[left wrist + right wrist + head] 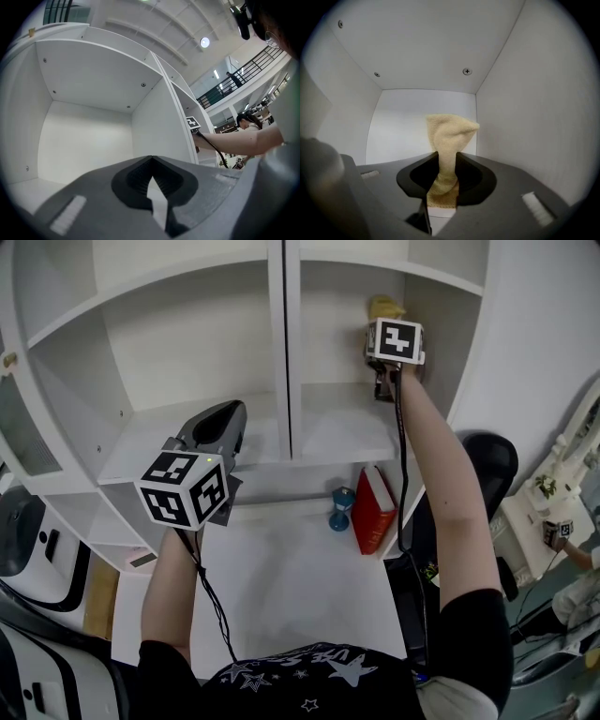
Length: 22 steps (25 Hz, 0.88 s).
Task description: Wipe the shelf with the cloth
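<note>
Head view: your right gripper (392, 360) is up in the upper-right bay of the shelf (286, 352), close to the bay's right wall. The cloth (384, 306) pokes up beyond its marker cube. Your left gripper (228, 420) is at the front edge of the wide left bay, with open room around it.

Left gripper view: the jaws are pressed together with nothing between them.

Right gripper view: the jaws are clamped on the cloth. It stands upright at frame centre, its tip flopped right. The wall is near on the right, and there is more room on the left.
</note>
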{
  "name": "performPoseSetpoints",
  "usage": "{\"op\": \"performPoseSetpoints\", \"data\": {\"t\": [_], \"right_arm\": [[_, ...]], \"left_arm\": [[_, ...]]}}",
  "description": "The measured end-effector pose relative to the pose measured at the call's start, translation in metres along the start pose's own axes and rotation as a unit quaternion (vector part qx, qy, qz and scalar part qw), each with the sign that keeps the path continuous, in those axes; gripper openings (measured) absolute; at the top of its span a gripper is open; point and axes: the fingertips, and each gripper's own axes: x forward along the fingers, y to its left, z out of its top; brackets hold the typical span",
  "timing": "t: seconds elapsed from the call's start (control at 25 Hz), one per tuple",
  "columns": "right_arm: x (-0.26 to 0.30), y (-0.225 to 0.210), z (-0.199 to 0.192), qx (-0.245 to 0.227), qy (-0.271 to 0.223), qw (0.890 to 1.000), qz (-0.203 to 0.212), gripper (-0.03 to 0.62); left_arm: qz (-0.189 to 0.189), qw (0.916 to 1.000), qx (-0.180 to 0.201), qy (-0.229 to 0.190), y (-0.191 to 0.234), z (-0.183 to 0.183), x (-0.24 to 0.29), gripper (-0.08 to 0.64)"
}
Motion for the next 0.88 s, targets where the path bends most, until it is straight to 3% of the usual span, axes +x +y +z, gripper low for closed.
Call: {"op": "performPoseSetpoints", "data": {"t": [0.24, 0.4, 0.64, 0.88], "right_arm": [[0.000, -0.001, -0.005, 0.007, 0.012, 1.000, -0.001, 0.130], [-0.011, 0.010, -0.010, 0.009, 0.014, 0.999, 0.027, 0.130], [-0.030, 0.056, -0.007, -0.005, 0.007, 0.995, 0.103, 0.132], [-0.038, 0.115, -0.014, 0.019, 0.021, 0.977, 0.210, 0.132]], "left_arm": [[0.003, 1.0000, -0.001, 0.002, 0.001, -0.001, -0.002, 0.001], [0.007, 1.0000, -0.006, -0.002, 0.004, 0.003, -0.008, 0.001], [0.006, 0.9999, -0.009, -0.007, 0.000, 0.006, -0.013, 0.001], [0.008, 0.9999, -0.007, -0.006, -0.003, 0.006, -0.016, 0.001]]}}
